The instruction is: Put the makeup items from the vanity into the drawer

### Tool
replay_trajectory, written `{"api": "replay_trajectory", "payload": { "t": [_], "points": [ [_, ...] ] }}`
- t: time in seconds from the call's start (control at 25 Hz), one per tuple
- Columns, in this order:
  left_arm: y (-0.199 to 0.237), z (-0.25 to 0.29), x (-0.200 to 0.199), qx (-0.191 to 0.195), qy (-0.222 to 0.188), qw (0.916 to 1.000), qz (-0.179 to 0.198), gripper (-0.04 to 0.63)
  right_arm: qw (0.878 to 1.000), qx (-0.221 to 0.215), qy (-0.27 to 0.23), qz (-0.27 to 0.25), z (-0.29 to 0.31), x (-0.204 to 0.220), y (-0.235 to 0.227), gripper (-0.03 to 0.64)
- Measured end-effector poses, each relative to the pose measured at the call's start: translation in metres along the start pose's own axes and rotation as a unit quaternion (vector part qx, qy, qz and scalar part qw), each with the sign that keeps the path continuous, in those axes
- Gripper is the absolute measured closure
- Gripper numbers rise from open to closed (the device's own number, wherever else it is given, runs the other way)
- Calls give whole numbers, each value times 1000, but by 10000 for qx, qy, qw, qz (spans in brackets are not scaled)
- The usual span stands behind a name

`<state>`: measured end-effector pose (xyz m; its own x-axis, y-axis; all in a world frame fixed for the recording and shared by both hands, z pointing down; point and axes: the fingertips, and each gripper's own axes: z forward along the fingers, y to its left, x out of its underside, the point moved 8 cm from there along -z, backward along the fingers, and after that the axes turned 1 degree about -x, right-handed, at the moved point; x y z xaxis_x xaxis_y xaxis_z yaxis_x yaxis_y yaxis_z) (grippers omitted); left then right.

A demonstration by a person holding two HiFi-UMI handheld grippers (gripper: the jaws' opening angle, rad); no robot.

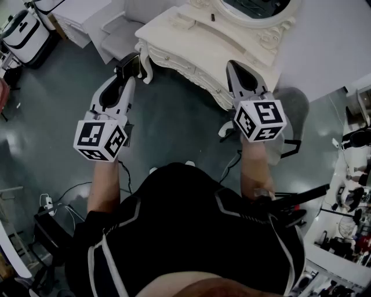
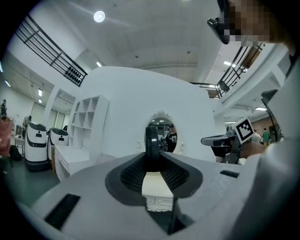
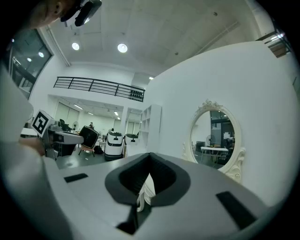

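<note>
A person in a black top with white piping stands before a white vanity [image 1: 191,40] with carved, scalloped edges, a two-jaw gripper in each hand. The left gripper [image 1: 128,71] is clamped on a black makeup item [image 1: 128,61], holding it in the air just off the vanity's left corner, above the glossy grey-green floor [image 1: 174,127]. In the left gripper view the item [image 2: 152,140] shows as a thin, smooth, dark disc standing upright and edge-on at the tips of the ribbed black pads [image 2: 133,174]. The right gripper [image 1: 236,65] points at the vanity's front edge; in the right gripper view its jaws meet at the tips with nothing between them, and a white carved vanity leg [image 3: 146,194] shows through the gap lower down. Each gripper carries a white cube printed with black square markers [image 1: 99,139]. A small, slim dark item [image 1: 212,17] lies on the vanity's matte top, below an oval mirror [image 1: 255,8] in an ornate moulded white frame. The curved drawer fronts [image 1: 174,62] sit flush with the vanity.
</note>
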<state>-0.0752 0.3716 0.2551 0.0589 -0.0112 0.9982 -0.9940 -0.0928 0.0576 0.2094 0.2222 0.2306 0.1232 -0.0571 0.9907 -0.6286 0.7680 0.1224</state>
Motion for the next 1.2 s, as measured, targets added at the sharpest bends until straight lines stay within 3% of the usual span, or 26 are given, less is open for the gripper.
{"api": "replay_trajectory", "payload": {
  "t": [0.64,1.2],
  "points": [
    [4,0,-5,54,-14,10000,-4,503,9999,40,-146,49,1,-6,1,611],
    [51,-23,1,355,-111,9993,-72,503,9996,259,-48,-67,13,-7,55,611]
  ]
}}
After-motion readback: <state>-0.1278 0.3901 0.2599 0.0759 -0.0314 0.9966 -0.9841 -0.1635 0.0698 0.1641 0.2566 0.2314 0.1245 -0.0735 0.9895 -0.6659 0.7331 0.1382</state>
